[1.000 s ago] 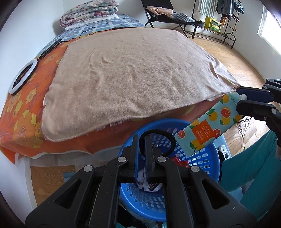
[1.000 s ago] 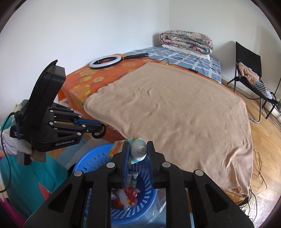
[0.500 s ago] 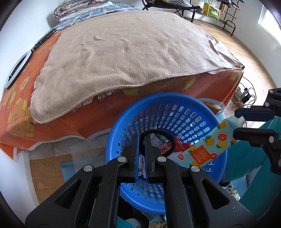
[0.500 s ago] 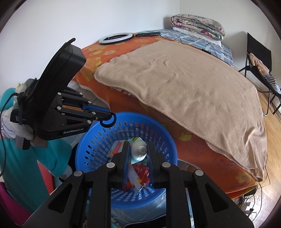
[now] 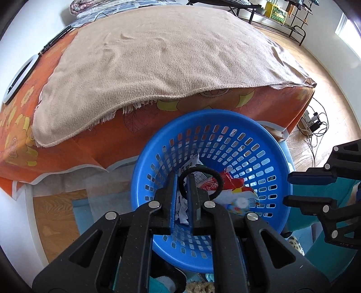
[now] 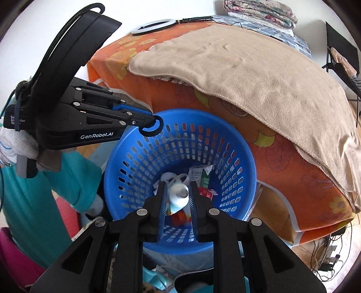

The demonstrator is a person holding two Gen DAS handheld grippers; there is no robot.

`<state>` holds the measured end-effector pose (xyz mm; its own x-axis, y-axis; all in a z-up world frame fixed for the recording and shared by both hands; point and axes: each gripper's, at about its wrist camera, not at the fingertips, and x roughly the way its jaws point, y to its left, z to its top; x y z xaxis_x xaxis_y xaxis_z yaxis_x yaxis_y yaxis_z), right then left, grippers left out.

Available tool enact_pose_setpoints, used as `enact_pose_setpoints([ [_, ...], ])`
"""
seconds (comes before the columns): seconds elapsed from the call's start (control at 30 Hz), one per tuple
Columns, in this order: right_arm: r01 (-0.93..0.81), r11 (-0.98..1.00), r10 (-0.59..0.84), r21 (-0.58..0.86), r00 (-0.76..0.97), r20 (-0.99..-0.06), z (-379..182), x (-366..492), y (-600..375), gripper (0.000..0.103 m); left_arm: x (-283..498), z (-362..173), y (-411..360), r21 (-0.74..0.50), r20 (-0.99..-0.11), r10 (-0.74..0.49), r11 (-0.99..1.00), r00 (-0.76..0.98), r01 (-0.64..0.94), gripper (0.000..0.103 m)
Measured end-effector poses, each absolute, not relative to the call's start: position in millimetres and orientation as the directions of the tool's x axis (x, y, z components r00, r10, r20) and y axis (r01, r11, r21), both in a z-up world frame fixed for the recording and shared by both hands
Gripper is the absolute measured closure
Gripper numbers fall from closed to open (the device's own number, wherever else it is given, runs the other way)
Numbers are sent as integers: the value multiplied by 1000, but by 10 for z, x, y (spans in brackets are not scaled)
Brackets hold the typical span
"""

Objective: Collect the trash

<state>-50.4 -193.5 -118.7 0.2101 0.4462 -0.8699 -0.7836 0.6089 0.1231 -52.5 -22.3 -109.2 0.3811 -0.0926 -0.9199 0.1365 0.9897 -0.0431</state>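
**A:** Basket (image 5: 277,157), blue plastic, round, slotted walls. Placed just beside the bed, below the hanging edge of the orange sheet (image 5: 94,144).

**B:** Contents?

**A:** Tube (image 6: 179,193), white cap, citrus print on the body. Lying in the basket on top of the other litter, cap end turned up toward the right wrist camera. Under and around it: red wrapper (image 5: 227,180), torn white paper (image 5: 182,209), green-and-white carton scrap (image 6: 204,178).

**B:** Right gripper (image 5: 287,188)?

**A:** Over the basket's rim, jaws spread. From the left wrist view, nothing between the fingers. From its own camera, tube seen through the gap, down in the basket.

**B:** Left gripper (image 5: 182,180)?

**A:** Over the near side of the basket, jaws nearly together, pinching one side of a hair tie (image 5: 209,174). Black elastic loop, rest of it standing free beyond the fingertips, above the basket's opening, not in it.

**B:** Remainder of scene?

**A:** Beige blanket (image 5: 158,63) spread over most of the bed, fringed edge hanging over the sheet. Ring light (image 6: 155,27) flat on the far corner. Folded quilts (image 6: 259,11) at the head end.
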Motion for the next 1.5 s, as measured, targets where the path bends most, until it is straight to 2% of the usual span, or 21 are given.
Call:
enact_pose_setpoints([
  [0.07, -784, 609, 440, 119, 210, -873, -1203, -513, -1929, 86, -530, -1093, -226, -42, -919, -91, 990, 384, 135, 71],
  [0.13, -780, 614, 434, 118, 208, -877, -1226, -517, -1935, 86, -533, -1081, -224, -42, -915, -90, 991, 394, 129, 57],
  [0.27, -773, 624, 423, 119, 206, -882, -1250, -494, -1944, 84, -515, -1057, -204, -46, -912, -90, 992, 401, 116, 56],
  [0.37, -764, 634, 419, 118, 211, -883, -1268, -465, -1946, 67, -496, -1048, -183, -51, -912, -88, 993, 402, 102, 53],
  [0.43, -760, 640, 417, 117, 215, -883, -1272, -455, -1950, 54, -490, -1034, -171, -50, -909, -84, 994, 408, 93, 44],
  [0.47, -758, 642, 415, 118, 215, -884, -1276, -449, -1951, 53, -487, -1024, -166, -49, -907, -82, 995, 414, 88, 41],
  [0.6, -750, 654, 399, 104, 225, -889, -1296, -432, -1956, 44, -468, -984, -143, -51, -901, -78, 996, 427, 74, 41],
  [0.67, -746, 659, 392, 96, 231, -891, -1304, -424, -1956, 40, -457, -966, -126, -54, -899, -77, 996, 431, 65, 37],
  [0.73, -741, 666, 379, 84, 240, -894, -1306, -407, -1960, 39, -447, -936, -105, -63, -895, -80, 997, 440, 53, 33],
  [0.97, -697, 716, 323, 30, 293, -900, -1273, -297, -1988, 38, -413, -770, -55, -63, -873, -71, 998, 483, 33, 32],
  [1.37, -634, 771, 343, 55, 341, -875, -1049, -27, -2108, 38, -290, -399, -33, -69, -826, -73, 997, 559, 29, 32],
  [1.5, -622, 781, 352, 49, 375, -858, -905, 85, -2123, 38, -223, -243, -15, -65, -801, -71, 997, 594, 32, 26],
])
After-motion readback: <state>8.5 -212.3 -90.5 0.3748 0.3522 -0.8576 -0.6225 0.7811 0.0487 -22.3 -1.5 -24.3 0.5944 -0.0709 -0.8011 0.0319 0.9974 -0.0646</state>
